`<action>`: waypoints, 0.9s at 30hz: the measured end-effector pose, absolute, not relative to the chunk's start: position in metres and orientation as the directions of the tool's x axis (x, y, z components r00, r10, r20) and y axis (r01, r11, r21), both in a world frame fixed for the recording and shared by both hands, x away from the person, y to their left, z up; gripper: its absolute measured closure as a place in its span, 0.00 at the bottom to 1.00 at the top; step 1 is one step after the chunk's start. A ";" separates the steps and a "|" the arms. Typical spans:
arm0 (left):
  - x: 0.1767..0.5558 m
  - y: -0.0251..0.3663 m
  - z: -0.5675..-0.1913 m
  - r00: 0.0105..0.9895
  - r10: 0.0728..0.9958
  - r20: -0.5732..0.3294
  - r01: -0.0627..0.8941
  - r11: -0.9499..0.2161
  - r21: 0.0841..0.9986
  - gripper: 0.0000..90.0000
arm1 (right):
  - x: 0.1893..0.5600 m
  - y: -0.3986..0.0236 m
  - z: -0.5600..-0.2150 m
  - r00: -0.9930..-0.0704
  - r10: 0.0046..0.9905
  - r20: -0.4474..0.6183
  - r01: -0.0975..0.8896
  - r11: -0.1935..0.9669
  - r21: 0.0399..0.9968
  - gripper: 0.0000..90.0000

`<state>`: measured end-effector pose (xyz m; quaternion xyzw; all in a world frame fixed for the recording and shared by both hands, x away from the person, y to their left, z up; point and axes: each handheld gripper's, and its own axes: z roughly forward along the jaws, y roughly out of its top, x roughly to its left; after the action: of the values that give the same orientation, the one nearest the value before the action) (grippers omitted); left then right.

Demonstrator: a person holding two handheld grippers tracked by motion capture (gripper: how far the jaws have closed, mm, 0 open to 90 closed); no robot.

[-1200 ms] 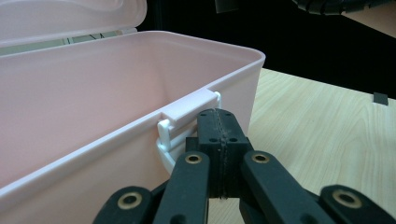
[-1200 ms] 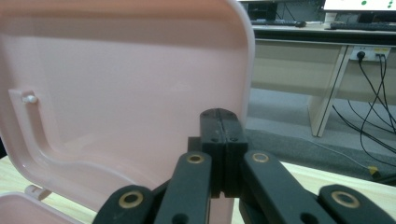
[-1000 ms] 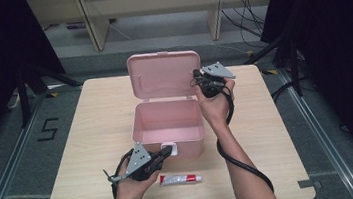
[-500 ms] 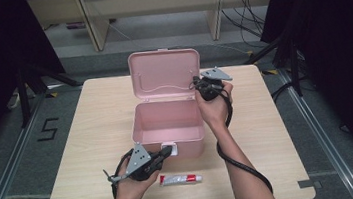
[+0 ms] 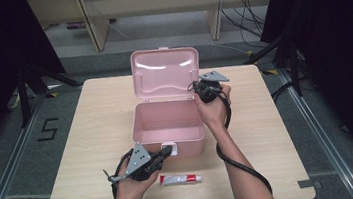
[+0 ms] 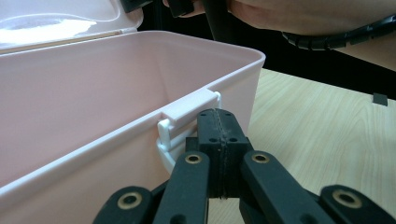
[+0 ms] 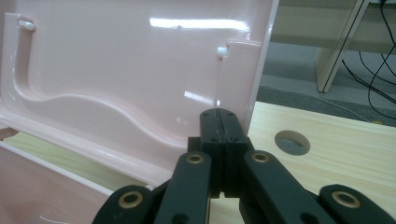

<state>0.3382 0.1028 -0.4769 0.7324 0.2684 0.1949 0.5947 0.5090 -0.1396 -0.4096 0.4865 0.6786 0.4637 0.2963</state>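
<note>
Now the pink box (image 5: pixel 167 125) is sitting open mid-table, its lid (image 5: pixel 165 75) standing upright. Both claws are fully closed and holding nothing: the left claw (image 5: pixel 168 151) is pointing at the front latch (image 6: pixel 184 123), the right claw (image 5: pixel 198 88) hovering beside the lid's right edge. Meanwhile a tube (image 5: pixel 180 179) is lying near the table's front edge.

One box (image 5: pixel 168 120); one tube (image 5: pixel 180 179) (two grippers)

right tool (image 5: pixel 198 88) | sits lower than a second ago, beside pink box lid (image 5: pixel 165 73) | jaws closed, empty
</note>
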 end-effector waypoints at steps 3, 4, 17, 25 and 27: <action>0.338 0.103 -0.477 0.779 0.626 -0.034 0.161 -0.148 0.976 1.00 | 0.510 -0.139 -0.411 -0.348 0.936 0.048 0.399 0.101 0.911 1.00; 0.338 0.103 -0.477 0.779 0.626 -0.034 0.162 -0.148 0.976 1.00 | 0.511 -0.140 -0.411 -0.350 0.936 0.037 0.395 0.112 0.912 1.00; 0.338 0.102 -0.477 0.778 0.627 -0.035 0.161 -0.144 0.976 1.00 | 0.512 -0.143 -0.417 -0.352 0.935 0.051 0.429 0.113 0.896 1.00; 0.337 0.101 -0.478 0.779 0.626 -0.040 0.165 -0.143 0.976 1.00 | 0.507 -0.145 -0.412 -0.364 0.930 0.047 0.415 0.117 0.902 0.98; 0.338 0.102 -0.477 0.780 0.625 -0.034 0.163 -0.150 0.975 1.00 | 0.503 -0.145 -0.410 -0.364 0.929 0.069 0.425 0.100 0.900 0.94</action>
<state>0.3375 0.1018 -0.4774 0.7328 0.2689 0.1947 0.5940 0.5031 -0.1446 -0.4105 0.4916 0.6883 0.4566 0.2759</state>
